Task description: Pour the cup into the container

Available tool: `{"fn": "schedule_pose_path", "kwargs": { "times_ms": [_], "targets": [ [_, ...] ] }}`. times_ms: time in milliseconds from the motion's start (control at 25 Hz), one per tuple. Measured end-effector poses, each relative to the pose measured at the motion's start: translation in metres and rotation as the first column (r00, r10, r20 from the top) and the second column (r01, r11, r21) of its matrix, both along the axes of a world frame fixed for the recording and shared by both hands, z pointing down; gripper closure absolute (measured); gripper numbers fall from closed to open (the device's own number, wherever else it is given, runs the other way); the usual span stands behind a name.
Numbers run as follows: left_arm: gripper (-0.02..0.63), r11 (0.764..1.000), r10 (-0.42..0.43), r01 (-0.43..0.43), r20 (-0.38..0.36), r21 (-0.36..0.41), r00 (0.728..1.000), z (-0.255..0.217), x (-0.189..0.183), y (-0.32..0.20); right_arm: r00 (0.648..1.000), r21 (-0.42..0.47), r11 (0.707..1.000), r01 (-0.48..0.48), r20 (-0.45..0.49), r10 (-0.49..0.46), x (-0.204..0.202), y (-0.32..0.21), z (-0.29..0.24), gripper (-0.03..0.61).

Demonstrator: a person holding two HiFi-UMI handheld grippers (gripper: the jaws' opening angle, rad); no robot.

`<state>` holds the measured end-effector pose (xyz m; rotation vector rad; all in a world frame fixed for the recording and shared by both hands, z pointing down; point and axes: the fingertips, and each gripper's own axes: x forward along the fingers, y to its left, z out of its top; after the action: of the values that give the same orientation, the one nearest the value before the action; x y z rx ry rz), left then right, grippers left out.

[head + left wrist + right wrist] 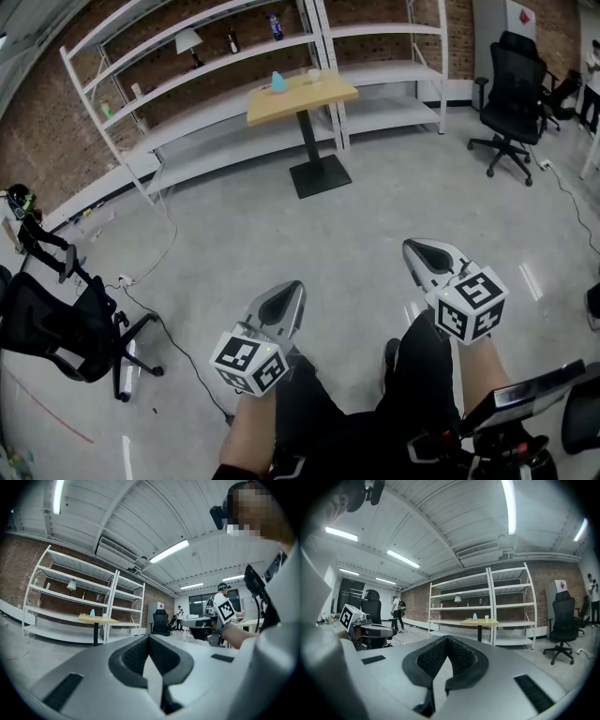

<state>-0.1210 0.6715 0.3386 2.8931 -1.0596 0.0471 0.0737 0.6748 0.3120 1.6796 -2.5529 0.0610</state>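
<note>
Open lab/office workspace. Brick wall (37, 141), concrete floor (281, 244), white metal shelving (216, 56) along the wall, black office chair (514, 103), small wooden table (300, 94), loose cables (159, 319) on the floor, strip lights (509, 503) overhead.

Table (302, 96): pale wood top, black post and base. On it, a light blue container (278, 82) and a white cup (314, 75). Behind the table, white shelves (225, 136) against a red-brown brick wall (37, 131). Floor (281, 234) around the table is grey. Chair (514, 94) right of the table is black. Nearer than the table, the left gripper (292, 289) and right gripper (419, 248) are silver-grey with black pads. Their marker cubes (251, 364) are white with black squares.
</note>
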Motion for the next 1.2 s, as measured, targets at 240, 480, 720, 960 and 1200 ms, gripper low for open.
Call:
{"fn": "schedule_pose_path", "kwargs": {
  "times_ms": [240,480,720,960,1200],
  "targets": [
    [0.613,1.000,0.011,-0.011,0.008,-0.009,1.000,0.007,0.004,-0.002,1.000,0.003,1.000,-0.007,-0.009,0.007,0.000,-0.002,0.004,0.577],
    [0.612,0.999,0.013,-0.011,0.049,-0.043,0.999,0.043,0.012,-0.023,1.000,-0.023,1.000,-0.005,-0.008,0.005,0.005,-0.022,0.039,0.575],
    [0.612,0.998,0.024,-0.021,0.044,-0.068,0.999,0.055,0.023,-0.059,1.000,-0.049,0.999,0.007,0.010,-0.006,0.010,-0.066,0.057,0.575],
    [0.612,0.998,0.028,-0.027,0.016,-0.055,0.999,0.037,0.022,-0.097,1.000,-0.017,1.000,0.023,0.005,-0.023,0.003,-0.101,0.035,0.575],
    [0.612,0.999,0.036,-0.036,-0.012,0.024,0.999,0.001,0.010,-0.132,1.000,-0.003,1.000,0.008,-0.013,-0.008,-0.004,-0.151,0.017,0.575]
  ]
}}
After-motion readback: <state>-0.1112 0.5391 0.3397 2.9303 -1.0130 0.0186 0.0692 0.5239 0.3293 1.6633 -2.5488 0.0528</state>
